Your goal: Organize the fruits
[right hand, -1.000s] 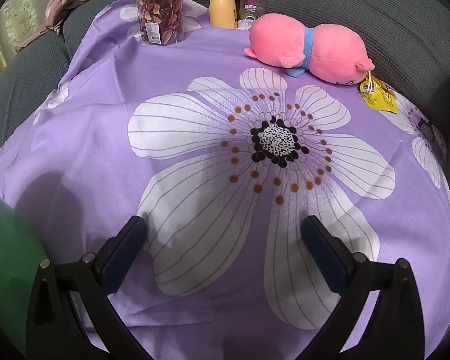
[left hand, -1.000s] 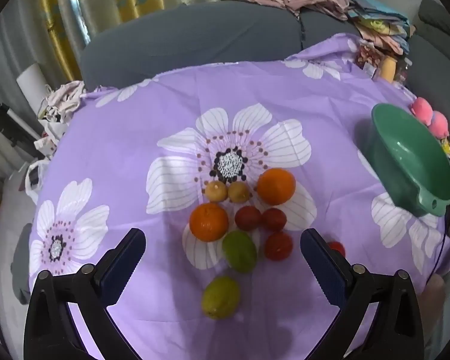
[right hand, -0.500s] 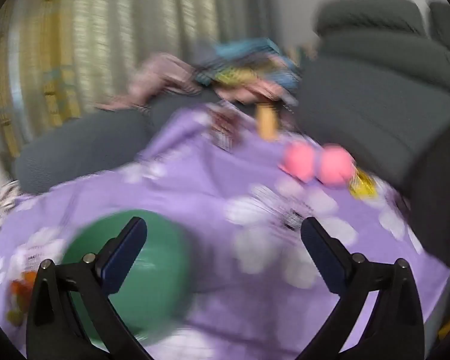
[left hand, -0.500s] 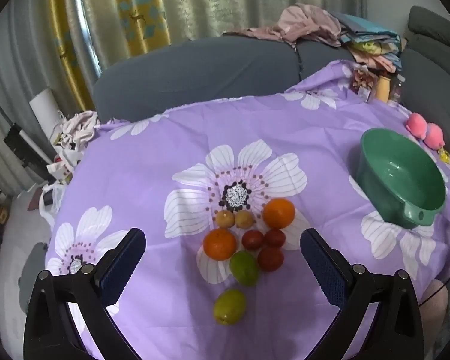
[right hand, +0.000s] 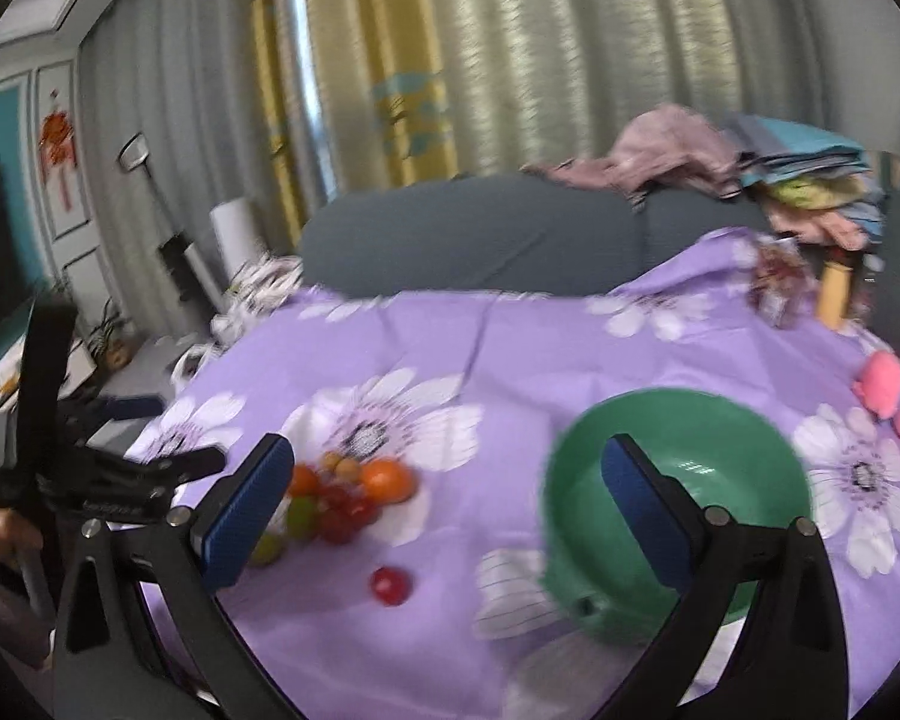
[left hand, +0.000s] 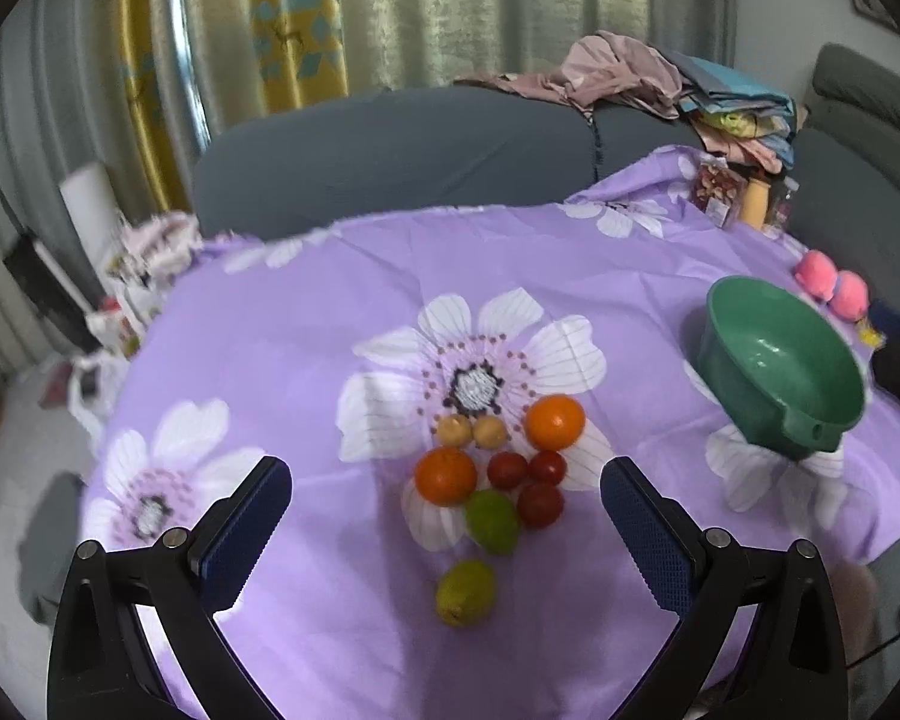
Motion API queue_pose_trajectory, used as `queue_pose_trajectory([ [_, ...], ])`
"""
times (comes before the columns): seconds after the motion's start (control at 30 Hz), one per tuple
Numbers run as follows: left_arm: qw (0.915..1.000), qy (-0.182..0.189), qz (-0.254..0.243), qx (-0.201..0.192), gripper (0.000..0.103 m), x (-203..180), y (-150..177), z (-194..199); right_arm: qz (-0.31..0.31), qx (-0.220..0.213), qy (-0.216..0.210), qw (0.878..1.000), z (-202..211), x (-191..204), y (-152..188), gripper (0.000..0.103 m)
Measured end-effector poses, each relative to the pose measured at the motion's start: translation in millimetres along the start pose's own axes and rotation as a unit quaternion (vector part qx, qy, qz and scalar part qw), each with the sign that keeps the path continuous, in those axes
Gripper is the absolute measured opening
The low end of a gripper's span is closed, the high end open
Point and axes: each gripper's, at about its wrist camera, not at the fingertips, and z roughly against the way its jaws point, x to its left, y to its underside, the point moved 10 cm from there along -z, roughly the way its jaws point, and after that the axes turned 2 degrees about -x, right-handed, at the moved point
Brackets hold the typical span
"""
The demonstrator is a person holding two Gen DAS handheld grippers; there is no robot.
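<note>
A cluster of small round fruits (left hand: 498, 474) is seen near the middle of the desk, which is covered by a purple cloth printed with white flowers (left hand: 306, 324); two glossy orange citrus fruits (left hand: 555, 422) sit at the cluster's left and right, two small tan fruits (left hand: 473, 431) lie side by side at its far edge, three dark red tomato-like fruits (left hand: 528, 483) are packed touching one another in the centre, and a green oval fruit (left hand: 492, 521) is set at the near edge, its long axis running roughly towards the near edge of the desk; a second, yellow-green oval fruit (left hand: 465, 592) lies apart, nearer that edge, tilted slightly sideways; one more red round fruit (right hand: 391, 585) is seen alone between the cluster and the deep green plastic bowl (left hand: 780, 360), which stands towards the right edge of the desk, its opening tilted towards the camera and a holed tab on its near rim; the left gripper (left hand: 447, 531) is held above the near edge with its blue-padded fingers spread wide and nothing between them; the right gripper (right hand: 447, 507) is likewise spread wide, nothing grasped, with the bowl behind its right finger.
</note>
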Motion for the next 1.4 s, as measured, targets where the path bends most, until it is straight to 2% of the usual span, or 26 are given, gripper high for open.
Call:
queue_pose_trajectory([
  [0.07,0.9988,0.038,0.027,0.016,0.103,0.6,5.2,-3.9,-0.007,0.022,-0.03,0.999,-6.1,15.4,7.4,0.103],
  [0.17,0.9892,0.112,0.084,0.043,0.103,1.1,13.8,-9.4,-0.02,0.048,-0.065,0.997,-23.3,32.5,16.7,0.103],
  [0.3,0.9821,0.133,0.113,0.071,0.103,4.1,23.7,-16.2,-0.04,0.069,-0.096,0.992,-34.6,47.2,34.3,0.103],
  [0.43,0.9689,0.184,0.142,0.086,0.103,1.5,35.5,-20.1,-0.038,0.106,-0.116,0.987,-44.5,55.9,57.3,0.103],
  [0.53,0.9622,0.216,0.133,0.098,0.103,-3.8,45.8,-21.1,-0.013,0.133,-0.112,0.985,-50.1,62.0,73.1,0.103],
  [0.6,0.9627,0.217,0.119,0.109,0.103,-2.9,54.3,-21.6,-0.008,0.157,-0.113,0.981,-55.3,65.4,83.8,0.103],
  [0.7,0.9711,0.189,0.086,0.119,0.103,1.1,63.4,-23.8,0.004,0.171,-0.11,0.979,-61.0,66.6,93.7,0.103],
  [0.8,0.9738,0.172,0.076,0.128,0.103,7.3,70.5,-29.1,0.0,0.184,-0.113,0.976,-65.0,66.6,99.8,0.103],
  [0.93,0.9708,0.183,0.085,0.13,0.103,7.2,71.4,-33.5,0.006,0.194,-0.099,0.976,-70.7,60.3,107.9,0.102],
  [1.1,0.9731,0.176,0.076,0.127,0.103,4.6,68.4,-36.0,-0.018,0.207,-0.093,0.974,-79.7,52.1,117.2,0.099],
  [1.17,0.9722,0.187,0.071,0.122,0.103,-1.3,64.5,-34.6,-0.016,0.213,-0.09,0.973,-82.8,50.7,121.1,0.097],
  [1.33,0.9708,0.209,0.041,0.11,0.103,-22.7,52.3,-36.3,-0.02,0.226,-0.086,0.97,-88.5,46.8,127.6,0.083],
  [1.4,0.97,0.215,0.028,0.11,0.101,-31.1,48.3,-40.8,-0.025,0.233,-0.082,0.969,-91.5,43.7,130.5,0.08],
])
